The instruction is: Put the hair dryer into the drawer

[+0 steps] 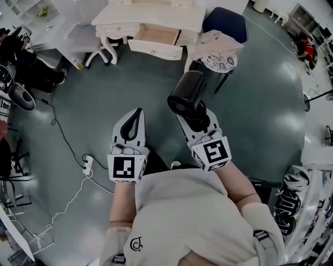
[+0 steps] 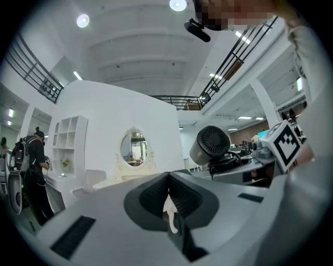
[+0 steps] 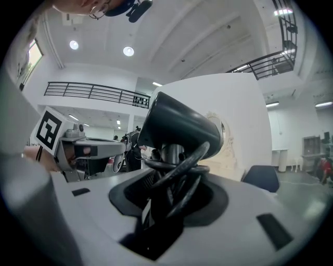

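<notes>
Ahead of jaws: open drawer [image 1: 154, 50], cloth-draped chair [image 1: 229, 23] beside. Right gripper [image 1: 195, 120] clamping hair dryer [image 1: 186, 93]; left gripper [image 1: 136, 113] pinched closed.

Head looks down; gripper views face dresser [image 2: 123, 176]

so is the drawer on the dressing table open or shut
Open. In the head view the drawer is pulled out from the white dressing table, with its bare wooden inside showing.
</notes>
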### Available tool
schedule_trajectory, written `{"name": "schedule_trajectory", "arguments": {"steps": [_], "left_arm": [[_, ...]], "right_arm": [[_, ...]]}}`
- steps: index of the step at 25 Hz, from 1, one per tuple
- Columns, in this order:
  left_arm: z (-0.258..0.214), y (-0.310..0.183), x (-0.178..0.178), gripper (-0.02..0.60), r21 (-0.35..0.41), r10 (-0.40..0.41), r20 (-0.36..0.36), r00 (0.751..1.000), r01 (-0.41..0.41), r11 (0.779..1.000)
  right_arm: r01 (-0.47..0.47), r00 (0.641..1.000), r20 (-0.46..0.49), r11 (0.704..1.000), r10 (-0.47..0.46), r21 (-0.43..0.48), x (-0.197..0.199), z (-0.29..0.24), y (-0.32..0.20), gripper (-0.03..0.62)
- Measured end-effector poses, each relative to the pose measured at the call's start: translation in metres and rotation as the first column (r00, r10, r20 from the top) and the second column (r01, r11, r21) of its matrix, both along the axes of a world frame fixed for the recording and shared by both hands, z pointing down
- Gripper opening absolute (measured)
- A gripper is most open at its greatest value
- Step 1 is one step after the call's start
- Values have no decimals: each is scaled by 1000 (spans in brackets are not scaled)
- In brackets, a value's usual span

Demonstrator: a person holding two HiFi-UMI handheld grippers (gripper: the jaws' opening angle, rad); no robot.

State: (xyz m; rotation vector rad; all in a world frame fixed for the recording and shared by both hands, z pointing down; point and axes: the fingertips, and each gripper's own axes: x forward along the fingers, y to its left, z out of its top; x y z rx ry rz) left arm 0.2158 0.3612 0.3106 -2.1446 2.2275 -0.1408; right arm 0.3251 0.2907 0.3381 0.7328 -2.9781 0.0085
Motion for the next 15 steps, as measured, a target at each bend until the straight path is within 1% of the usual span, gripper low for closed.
{"name": "schedule_trajectory", "arguments": {"steps": [3,6,8,11,15], "left_arm": [[7,-20,-22,12,-11,20,11,1000,-20,1000],[10,-44,-59,12,-6,43,9,999,-43,999],[8,-65,-88,12,5,61,3,998,-61,998],[-7,-105,-136,12,34,94,6,996,-94,995],[-15,-157,-206,12,31,156,13,988,-157,987]], "right_arm": [[11,1000,-8,1000,-11,10,-23,6,-16,169],[4,1000,-9,999,-4,46,-58,4,-35,169],[-13,1000,-13,998,14,61,-86,2,-53,169],[-43,999,-9,997,43,63,-135,-3,-87,169],[-102,995,-4,994,102,40,-201,-8,-136,169]]}}
